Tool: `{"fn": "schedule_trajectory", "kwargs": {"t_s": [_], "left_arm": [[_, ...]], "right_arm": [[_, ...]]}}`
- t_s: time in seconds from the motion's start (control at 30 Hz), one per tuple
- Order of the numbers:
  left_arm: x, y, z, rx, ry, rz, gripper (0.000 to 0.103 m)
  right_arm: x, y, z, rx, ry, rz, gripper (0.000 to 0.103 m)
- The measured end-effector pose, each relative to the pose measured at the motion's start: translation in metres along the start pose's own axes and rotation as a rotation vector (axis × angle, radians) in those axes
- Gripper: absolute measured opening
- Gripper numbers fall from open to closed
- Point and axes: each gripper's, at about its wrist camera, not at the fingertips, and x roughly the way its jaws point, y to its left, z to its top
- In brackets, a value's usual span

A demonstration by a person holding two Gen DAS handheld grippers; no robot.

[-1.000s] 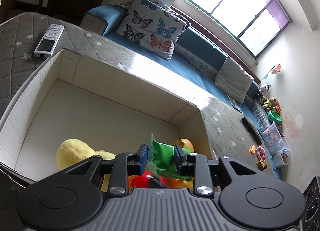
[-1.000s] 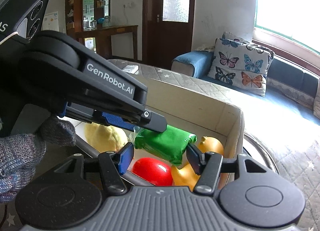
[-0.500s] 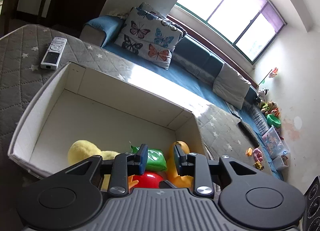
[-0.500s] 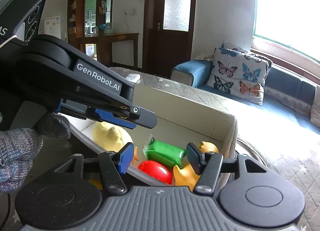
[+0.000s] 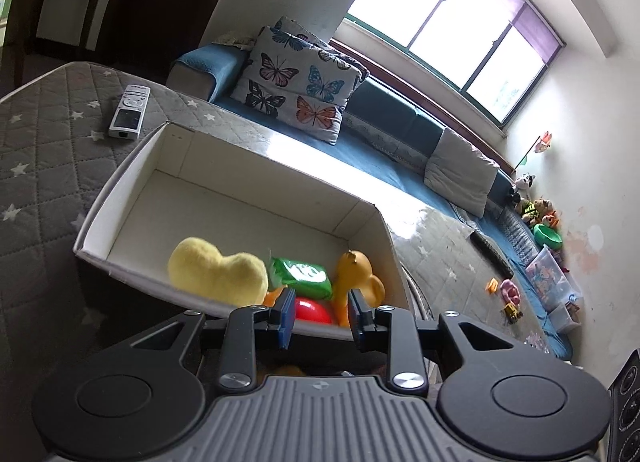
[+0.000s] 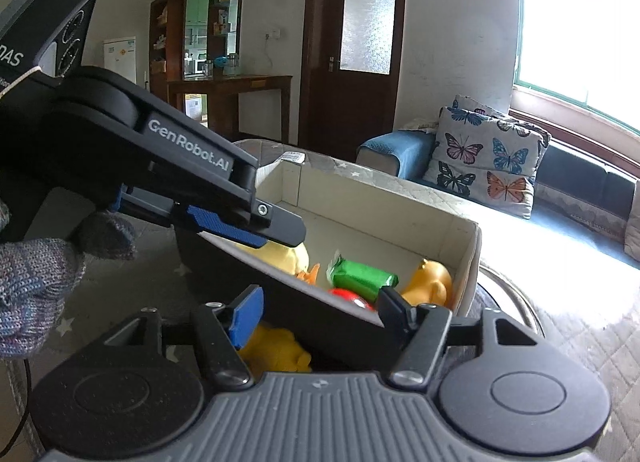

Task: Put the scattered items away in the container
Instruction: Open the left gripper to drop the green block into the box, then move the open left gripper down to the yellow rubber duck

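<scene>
Four items are seen inside the white box (image 5: 120, 198): a yellow plush (image 5: 216, 272), a green packet (image 5: 304, 276), a red ball (image 5: 312, 310) and an orange duck (image 5: 356, 274). Nothing is held by the left gripper (image 5: 320, 316) or the right gripper (image 6: 320, 310), both parted above the near rim.

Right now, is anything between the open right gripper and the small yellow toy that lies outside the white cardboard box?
Nothing visible is. The small yellow toy lies just below the right gripper, close to its blue-padded finger. To go into the white cardboard box, it must be lifted over the near wall.
</scene>
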Motion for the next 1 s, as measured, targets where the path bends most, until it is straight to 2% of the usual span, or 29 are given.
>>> {"fn": "schedule_trajectory", "kwargs": {"t_s": [0.37, 0.67, 1.0], "left_arm": [[-0.016, 0.004, -0.027, 0.007, 0.018, 0.027, 0.032], [-0.015, 0.029, -0.042, -0.060, 0.051, 0.079, 0.032], [-0.007, 0.039, -0.040, -0.126, 0.062, 0.076, 0.033]], "right_arm": [[-0.013, 0.010, -0.021, 0.026, 0.025, 0.014, 0.066], [-0.006, 0.017, -0.038, 0.038, 0.072, 0.023, 0.066], [0.010, 0.019, -0.043, 0.040, 0.098, 0.033, 0.066]]}}
